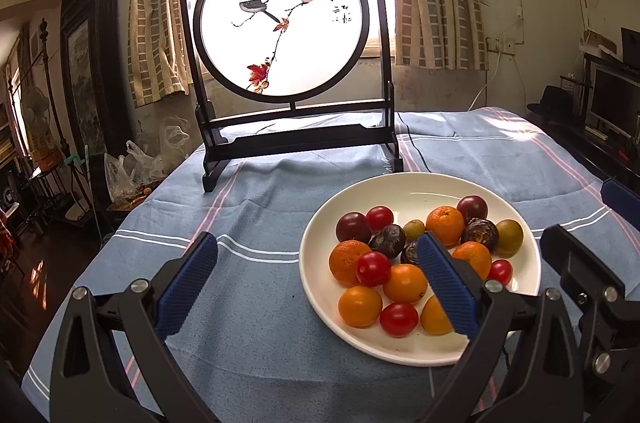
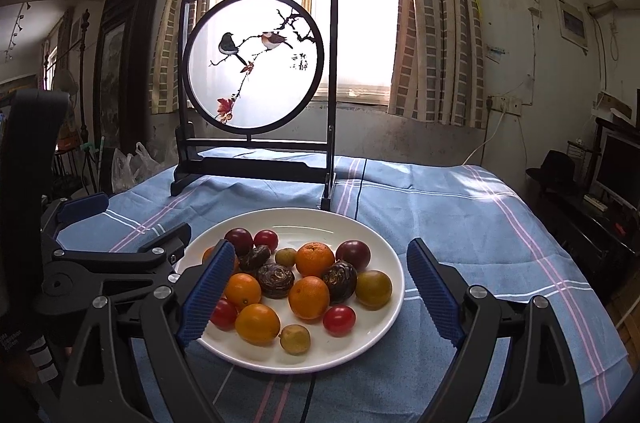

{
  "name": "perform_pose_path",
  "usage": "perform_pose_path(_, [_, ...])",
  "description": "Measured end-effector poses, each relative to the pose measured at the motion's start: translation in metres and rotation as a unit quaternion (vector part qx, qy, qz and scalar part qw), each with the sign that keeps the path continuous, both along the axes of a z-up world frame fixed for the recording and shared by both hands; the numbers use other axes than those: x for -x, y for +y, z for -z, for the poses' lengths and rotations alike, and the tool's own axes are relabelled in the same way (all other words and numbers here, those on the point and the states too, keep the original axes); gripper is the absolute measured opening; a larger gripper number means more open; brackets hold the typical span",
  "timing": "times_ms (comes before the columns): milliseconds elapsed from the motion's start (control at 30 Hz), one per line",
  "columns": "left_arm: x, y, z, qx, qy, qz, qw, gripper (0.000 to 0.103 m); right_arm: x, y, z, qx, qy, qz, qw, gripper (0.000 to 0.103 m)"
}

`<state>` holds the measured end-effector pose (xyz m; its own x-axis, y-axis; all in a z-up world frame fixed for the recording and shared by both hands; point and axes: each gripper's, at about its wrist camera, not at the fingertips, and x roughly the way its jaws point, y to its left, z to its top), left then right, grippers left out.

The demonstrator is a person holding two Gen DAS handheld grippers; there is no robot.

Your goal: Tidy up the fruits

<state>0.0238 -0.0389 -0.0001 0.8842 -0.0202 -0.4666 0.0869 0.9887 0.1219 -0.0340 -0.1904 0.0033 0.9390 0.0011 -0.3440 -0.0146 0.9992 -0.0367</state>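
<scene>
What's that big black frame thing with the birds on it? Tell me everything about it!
It's a decorative table screen: a dark, wood-looking square frame holding a round, see-through white panel painted with two birds on a branch, red leaves and a few black characters. It stands upright on two dark feet on the blue striped tablecloth, behind the white plate of fruit, before the bright window. Nothing grips it.
</scene>
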Motion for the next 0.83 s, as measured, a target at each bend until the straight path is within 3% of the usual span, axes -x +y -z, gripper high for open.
perform_pose_path(467, [-0.0001,0.0036,0.0015,0.014,0.011,0.005,0.9998,0.097,-0.0017,-0.0002,0.0035,0.0,0.003,0.002,1.0,0.089])
perform_pose_path(833, [-0.0056,0.0058,0.0037,0.01,0.02,-0.022,0.9995,0.098,-0.0018,0.0008,0.0055,0.003,0.008,0.008,1.0,0.089])
